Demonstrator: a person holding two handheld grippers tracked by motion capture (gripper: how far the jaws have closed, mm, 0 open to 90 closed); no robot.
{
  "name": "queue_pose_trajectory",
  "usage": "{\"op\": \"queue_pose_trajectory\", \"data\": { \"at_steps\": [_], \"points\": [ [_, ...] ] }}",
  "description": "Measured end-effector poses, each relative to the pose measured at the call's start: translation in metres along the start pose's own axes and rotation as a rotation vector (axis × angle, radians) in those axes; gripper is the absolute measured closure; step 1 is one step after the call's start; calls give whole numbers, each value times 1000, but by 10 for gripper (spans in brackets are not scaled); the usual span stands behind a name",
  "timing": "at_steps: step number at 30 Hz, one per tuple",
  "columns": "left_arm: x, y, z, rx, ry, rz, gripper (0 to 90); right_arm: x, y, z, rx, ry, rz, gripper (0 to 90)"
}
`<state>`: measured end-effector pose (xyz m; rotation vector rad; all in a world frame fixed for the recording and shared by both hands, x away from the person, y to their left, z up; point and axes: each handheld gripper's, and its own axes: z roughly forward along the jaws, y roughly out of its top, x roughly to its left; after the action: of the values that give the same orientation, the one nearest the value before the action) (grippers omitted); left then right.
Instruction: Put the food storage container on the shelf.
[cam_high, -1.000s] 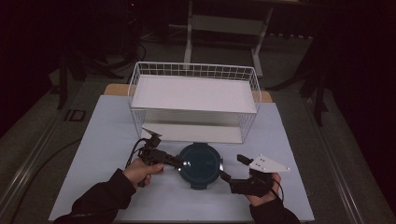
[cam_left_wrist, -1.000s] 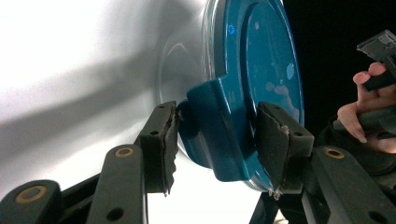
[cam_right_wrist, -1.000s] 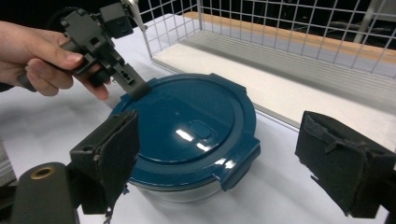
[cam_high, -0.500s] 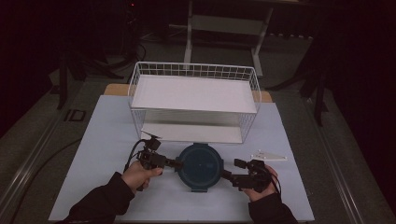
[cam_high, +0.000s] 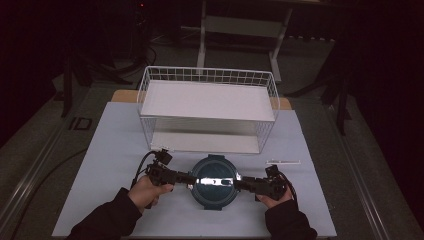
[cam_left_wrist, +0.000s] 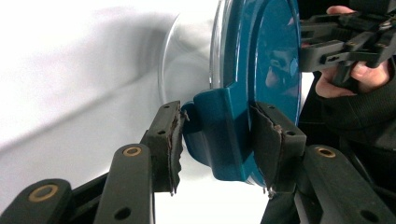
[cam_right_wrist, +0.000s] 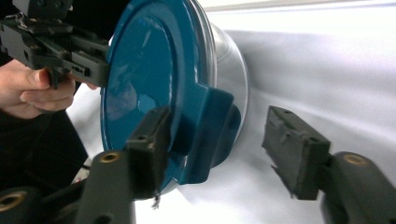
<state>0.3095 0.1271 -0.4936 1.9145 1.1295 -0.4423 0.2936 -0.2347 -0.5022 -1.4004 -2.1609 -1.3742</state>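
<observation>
The round clear container with a glossy teal lid (cam_high: 214, 181) sits on the table just in front of me, between my two grippers and a little short of the white wire basket (cam_high: 207, 107). Its lid is flat and shiny, catching a streak of light, and two teal latch tabs stick out at opposite sides, so its long axis runs left to right across the table, lid facing up. My left gripper (cam_left_wrist: 215, 135) has its pads pinching the left tab. My right gripper (cam_right_wrist: 217, 149) has just been closing, with the right tab between its jaws: one pad lies against the tab, the other stands apart from it, so it is not pinching. A thin white strip (cam_high: 283, 162) lies on the pale grey-white table surface (cam_high: 110, 150) beyond my right hand. The room around the table is dark, with stand legs on the floor.
</observation>
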Motion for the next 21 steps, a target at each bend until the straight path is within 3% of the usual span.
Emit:
{"op": "queue_pose_trajectory", "data": {
  "at_steps": [8, 13, 21],
  "points": [
    [-3, -6, -1, -17, 5, 16, 555, 1, -2, 2, 23, 78, 39, 534],
    [-1, -9, -2, -25, -3, 20, 555, -2, -2, 3, 31, 114, 75, 549],
    [-7, -12, -4, -34, 29, 10, 558, 5, -5, 2, 19, 97, 62, 561]
  ]
}}
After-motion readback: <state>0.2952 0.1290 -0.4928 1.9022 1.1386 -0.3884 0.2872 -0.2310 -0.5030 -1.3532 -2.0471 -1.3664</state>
